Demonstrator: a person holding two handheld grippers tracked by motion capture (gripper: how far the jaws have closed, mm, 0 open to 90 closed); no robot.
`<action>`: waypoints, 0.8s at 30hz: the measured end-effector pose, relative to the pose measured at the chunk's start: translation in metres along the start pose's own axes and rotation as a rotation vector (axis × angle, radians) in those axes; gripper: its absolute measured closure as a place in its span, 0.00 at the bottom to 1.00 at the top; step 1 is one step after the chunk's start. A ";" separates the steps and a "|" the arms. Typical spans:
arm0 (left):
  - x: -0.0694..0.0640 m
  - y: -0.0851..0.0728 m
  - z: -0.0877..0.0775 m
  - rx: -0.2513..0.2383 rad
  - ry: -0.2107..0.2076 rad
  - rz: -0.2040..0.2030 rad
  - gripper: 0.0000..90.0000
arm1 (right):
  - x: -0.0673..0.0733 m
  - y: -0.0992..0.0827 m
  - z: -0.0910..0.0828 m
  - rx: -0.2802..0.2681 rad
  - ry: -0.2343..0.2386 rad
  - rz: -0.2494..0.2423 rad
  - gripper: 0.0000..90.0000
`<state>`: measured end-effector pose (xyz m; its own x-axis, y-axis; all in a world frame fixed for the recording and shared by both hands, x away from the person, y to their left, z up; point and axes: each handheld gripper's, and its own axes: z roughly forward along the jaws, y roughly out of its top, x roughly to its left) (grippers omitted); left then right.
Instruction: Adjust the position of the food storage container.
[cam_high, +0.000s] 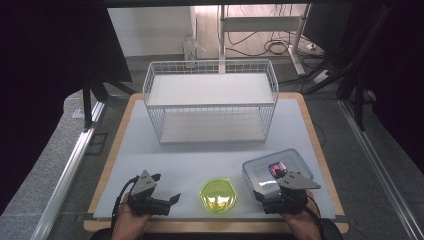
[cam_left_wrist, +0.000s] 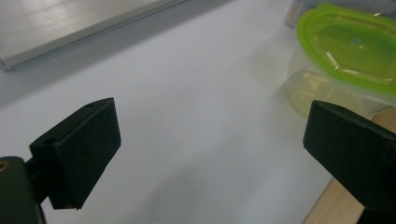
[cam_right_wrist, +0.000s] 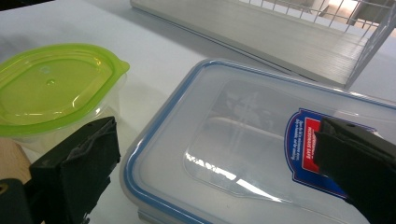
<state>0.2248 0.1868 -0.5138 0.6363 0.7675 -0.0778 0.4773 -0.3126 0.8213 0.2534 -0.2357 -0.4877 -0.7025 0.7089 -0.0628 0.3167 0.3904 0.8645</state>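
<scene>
Left first: my left gripper (cam_high: 167, 198) sits low at the near-left edge of the table (cam_high: 150, 150), released, jaws wide with nothing between them; in the left gripper view they frame bare tabletop, with the green-lidded tub (cam_left_wrist: 345, 60) off to one side, so I judge it is parked and aimed loosely that way, not committed. Middle: the green-lidded tub (cam_high: 218, 195) stands upright near the front edge, between the two grippers, lid on, roughly round so no real long axis, though a small lid tab (cam_right_wrist: 122, 66) pokes out on the side facing the box. Right: my right gripper (cam_high: 266, 194) hovers over the near corner of the blue-rimmed box (cam_high: 274, 167), also released; in the right gripper view the jaws straddle the lid (cam_right_wrist: 243, 140) without pressing on it, probably lining up for a grab at the rim. The box lies flat, lid closed, just beside the tub, long axis running slantwise from near-left to far-right across the table. Behind both, well apart, the white wire shelf rack (cam_high: 210, 100) stands with its open front towards me, likely where these go.
</scene>
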 end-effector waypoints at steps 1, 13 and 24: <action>0.000 0.000 0.000 0.003 -0.005 -0.002 0.03 | 0.000 0.000 0.000 0.000 -0.004 0.002 0.01; -0.004 0.003 0.000 0.005 -0.004 0.031 0.11 | 0.001 0.000 -0.002 -0.013 -0.019 0.008 0.01; -0.012 0.010 -0.003 -0.025 -0.056 0.040 0.23 | 0.000 0.000 -0.001 -0.012 -0.020 0.016 0.01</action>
<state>0.2199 0.1763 -0.5033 0.6881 0.7217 -0.0752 0.4358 -0.3282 0.8381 0.2523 -0.2366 -0.4871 -0.6844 0.7267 -0.0585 0.3204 0.3719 0.8712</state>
